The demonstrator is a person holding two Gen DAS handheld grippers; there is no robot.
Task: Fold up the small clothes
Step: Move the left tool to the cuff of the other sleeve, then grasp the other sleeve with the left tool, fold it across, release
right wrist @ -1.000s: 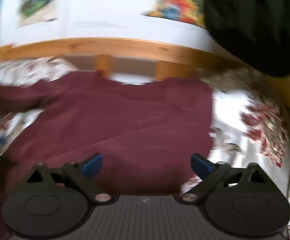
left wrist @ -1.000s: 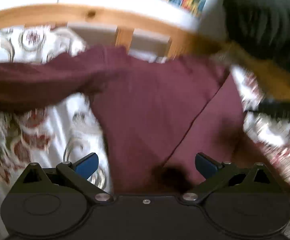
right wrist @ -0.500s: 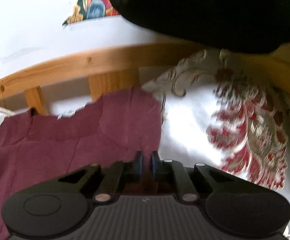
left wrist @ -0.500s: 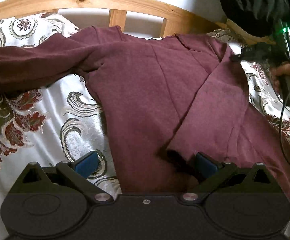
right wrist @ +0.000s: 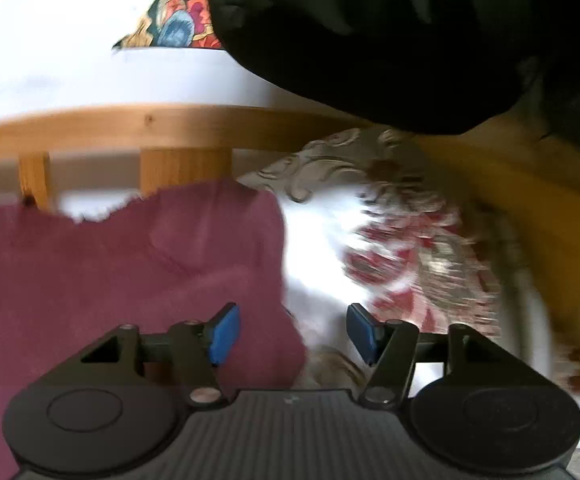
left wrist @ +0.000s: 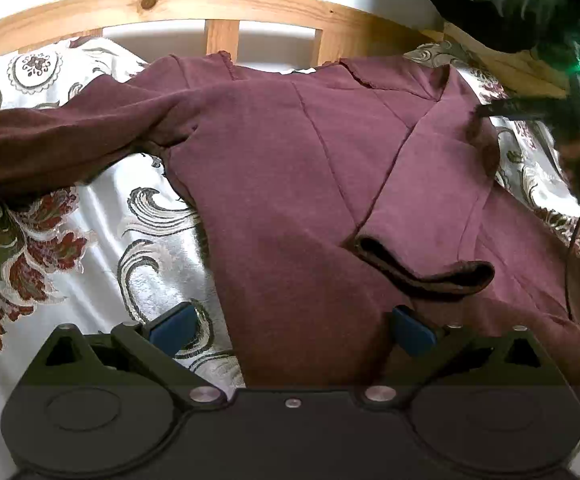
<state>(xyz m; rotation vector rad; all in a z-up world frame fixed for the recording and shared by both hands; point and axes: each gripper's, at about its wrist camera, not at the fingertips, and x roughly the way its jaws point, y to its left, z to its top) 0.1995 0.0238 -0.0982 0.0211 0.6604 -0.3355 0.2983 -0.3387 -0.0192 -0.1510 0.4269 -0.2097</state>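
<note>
The maroon long-sleeved top [left wrist: 274, 184] lies on the patterned bedspread [left wrist: 90, 240], one sleeve folded across its body, the other outstretched, further folds remaining; left gripper [left wrist: 292, 326] gapes empty; right gripper [right wrist: 292, 334] has just been opening, pads clear of the cloth.

The bed is covered with a white satin bedspread [left wrist: 90, 288] that has red and grey flower ornaments. Behind it stands a light wooden headboard [left wrist: 218, 4] with vertical slats, against a white wall [right wrist: 70, 76]. A colourful poster [right wrist: 174, 28] hangs on this wall. Daylight shines on the cloth.
</note>
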